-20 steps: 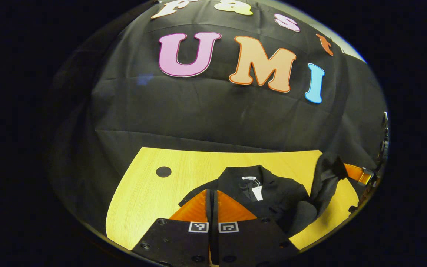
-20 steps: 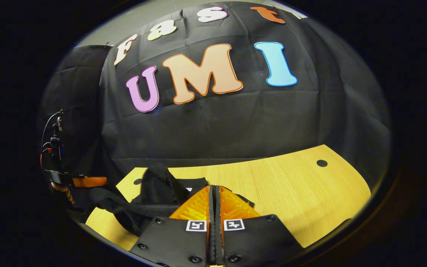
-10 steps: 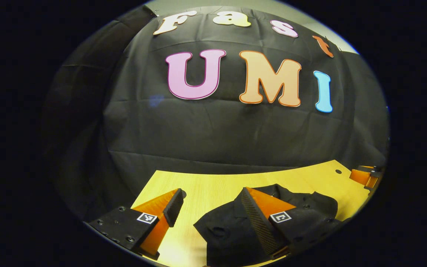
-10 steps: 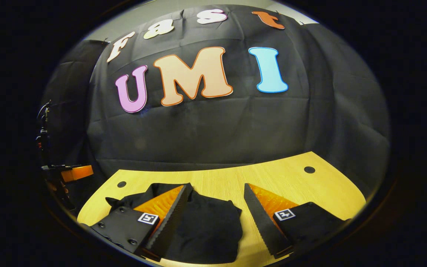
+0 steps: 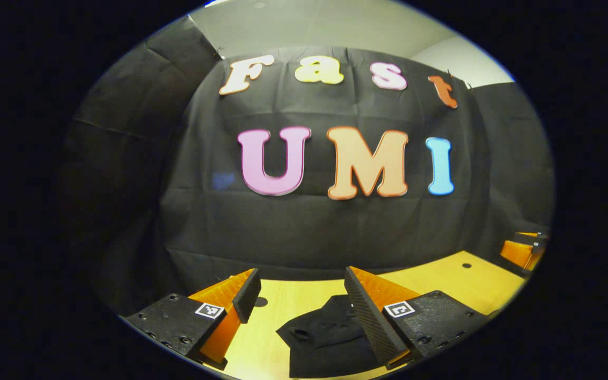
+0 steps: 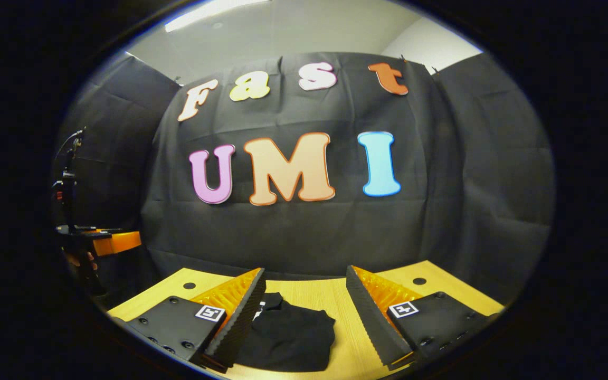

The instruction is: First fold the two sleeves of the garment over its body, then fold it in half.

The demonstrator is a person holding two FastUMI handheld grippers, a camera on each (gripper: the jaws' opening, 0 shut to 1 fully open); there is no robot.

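Both grippers, left (image 5: 300, 295) and right (image 6: 305, 293), hold fingers apart above the seemingly folded garment (image 6: 288, 338).

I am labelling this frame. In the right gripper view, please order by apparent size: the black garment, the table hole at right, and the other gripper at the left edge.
1. garment, clearly largest.
2. other gripper, though it sits farther off.
3. table hole, smallest.
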